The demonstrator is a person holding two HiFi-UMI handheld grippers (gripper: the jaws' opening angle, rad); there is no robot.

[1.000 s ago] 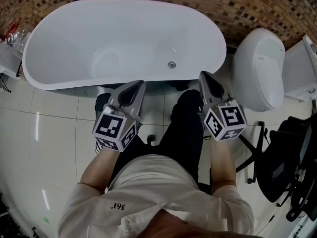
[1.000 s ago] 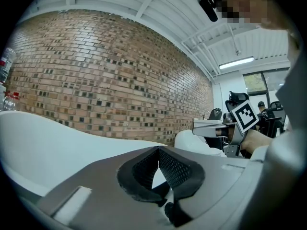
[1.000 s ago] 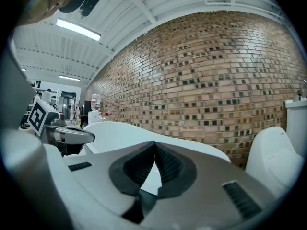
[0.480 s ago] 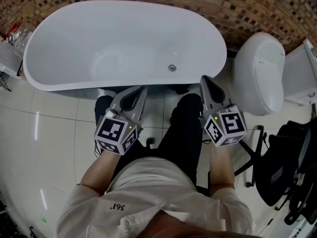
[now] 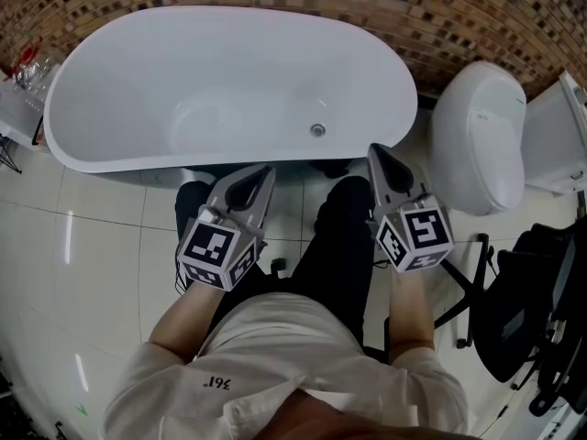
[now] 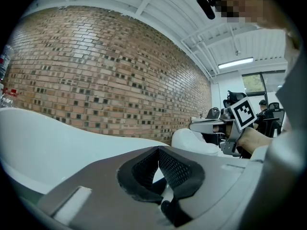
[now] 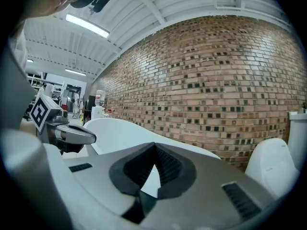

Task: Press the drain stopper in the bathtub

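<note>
The left gripper [image 5: 265, 169] and right gripper [image 5: 373, 150], grey two-jaw tools with marker cubes, are held above the person's dark-trousered legs [image 5: 339, 246], short of the tub rim; each pair of jaws meets at the tips with nothing between them. Beyond stands the white oval freestanding bathtub [image 5: 92, 159], with the small round metal drain stopper [image 5: 317, 129] on its floor towards the right end, apart from both grippers. Behind runs the brown brick wall [image 5: 459, 16], with the white closed-lid toilet [image 5: 477, 136] at the right.
</note>
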